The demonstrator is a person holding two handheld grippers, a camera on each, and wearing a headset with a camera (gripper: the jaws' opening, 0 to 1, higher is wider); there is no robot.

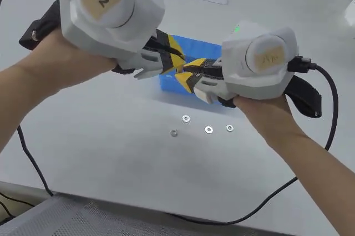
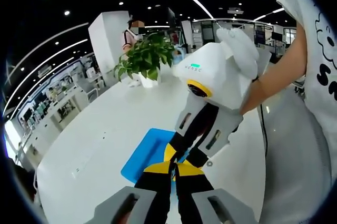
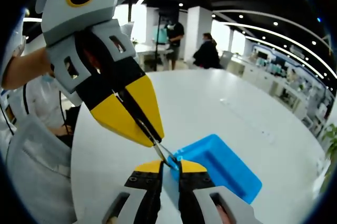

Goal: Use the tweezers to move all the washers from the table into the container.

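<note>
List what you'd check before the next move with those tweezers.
1. Hold: left gripper shut on the tweezers: ok.
2. The right gripper also gripping them: cannot tell.
3. Four washers lying in plain sight on the table: ok.
4. The container open and close by: ok.
5. Tweezers lowered to a washer: not ok, they are held up, apart from the washers.

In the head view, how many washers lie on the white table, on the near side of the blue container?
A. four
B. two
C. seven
A: four washers lie loose on the table, nearer the person than the container.
</note>
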